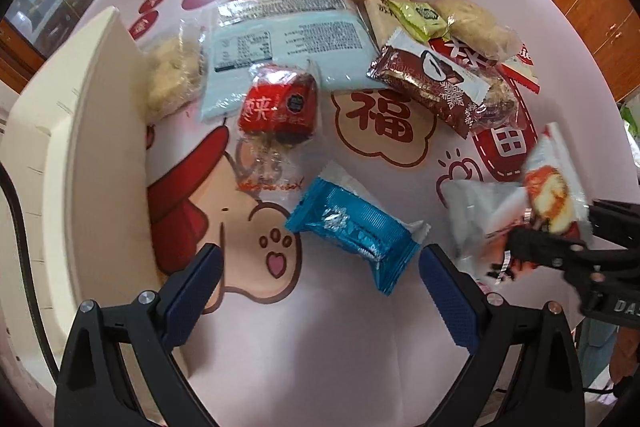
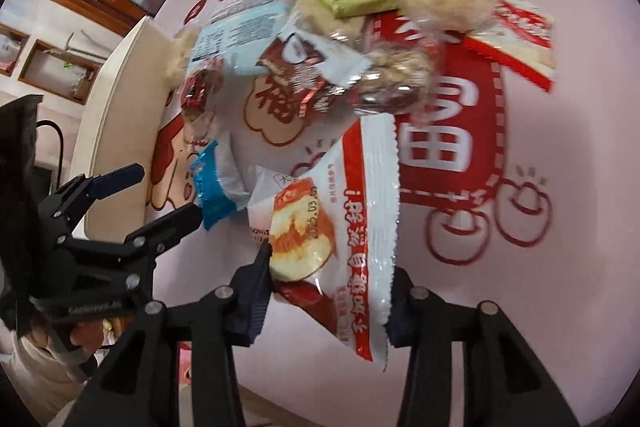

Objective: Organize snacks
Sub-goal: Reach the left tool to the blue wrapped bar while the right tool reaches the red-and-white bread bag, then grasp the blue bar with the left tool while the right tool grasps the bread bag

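Pointing steeply down, the right gripper (image 2: 328, 291) pinches the white-and-red cake packet (image 2: 344, 227) above the table (image 2: 580, 147); the left gripper (image 1: 320, 267) gapes wide around the blue packet (image 1: 356, 227) lying there.

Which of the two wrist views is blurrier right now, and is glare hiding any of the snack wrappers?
Right wrist view: blurrier, smeared on the table print and the far snack pile; the white and red cake packet in the right gripper stays readable. Left wrist view: mostly sharp; only that packet at the right edge is smeared. Glare: small glints on the blue packet, hiding nothing.
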A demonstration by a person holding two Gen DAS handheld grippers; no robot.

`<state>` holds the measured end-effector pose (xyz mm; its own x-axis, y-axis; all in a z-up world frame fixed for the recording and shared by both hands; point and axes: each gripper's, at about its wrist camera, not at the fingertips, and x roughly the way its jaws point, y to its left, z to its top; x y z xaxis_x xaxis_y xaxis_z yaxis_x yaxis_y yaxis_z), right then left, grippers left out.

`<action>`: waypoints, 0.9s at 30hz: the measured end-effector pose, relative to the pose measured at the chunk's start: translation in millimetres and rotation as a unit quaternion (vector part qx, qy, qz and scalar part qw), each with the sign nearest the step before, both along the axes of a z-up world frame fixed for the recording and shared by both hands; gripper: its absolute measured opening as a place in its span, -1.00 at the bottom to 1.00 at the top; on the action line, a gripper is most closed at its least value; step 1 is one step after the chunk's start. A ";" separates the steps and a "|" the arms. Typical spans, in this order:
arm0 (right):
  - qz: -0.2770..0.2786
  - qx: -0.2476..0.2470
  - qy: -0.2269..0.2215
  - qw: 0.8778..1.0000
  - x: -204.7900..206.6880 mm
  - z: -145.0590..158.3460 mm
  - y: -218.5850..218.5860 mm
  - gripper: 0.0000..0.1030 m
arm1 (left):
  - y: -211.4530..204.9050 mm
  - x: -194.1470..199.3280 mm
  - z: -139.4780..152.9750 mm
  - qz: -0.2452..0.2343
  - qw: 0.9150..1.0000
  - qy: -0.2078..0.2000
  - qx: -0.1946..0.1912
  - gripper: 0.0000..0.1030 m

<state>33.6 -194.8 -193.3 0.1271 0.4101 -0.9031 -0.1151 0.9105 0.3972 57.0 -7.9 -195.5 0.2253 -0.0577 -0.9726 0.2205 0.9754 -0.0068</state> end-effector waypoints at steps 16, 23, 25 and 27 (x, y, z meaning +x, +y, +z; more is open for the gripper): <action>-0.037 -0.017 -0.016 0.999 -9.3 0.5 -24.7 -0.21 | 5.9 26.2 -37.2 0.126 0.989 0.065 -0.047 0.33; -0.037 -0.022 -0.019 0.999 -8.6 -0.5 -22.1 -0.20 | -14.5 18.0 -39.9 0.093 0.992 0.061 -0.056 -0.49; -0.035 -0.025 -0.020 0.999 -9.5 0.0 -20.0 -0.21 | -12.9 16.1 -41.2 0.092 0.992 0.053 -0.065 -0.58; -0.031 -0.030 -0.024 0.999 -10.1 1.6 -17.4 -0.21 | -10.9 14.2 -37.6 0.089 0.992 0.046 -0.072 -0.60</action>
<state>23.5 -212.1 -191.7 0.1950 0.3454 -0.9180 -0.0749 0.9385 0.3372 71.1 -18.8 -233.1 0.1558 -0.1640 -0.9741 0.0371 0.9864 -0.1601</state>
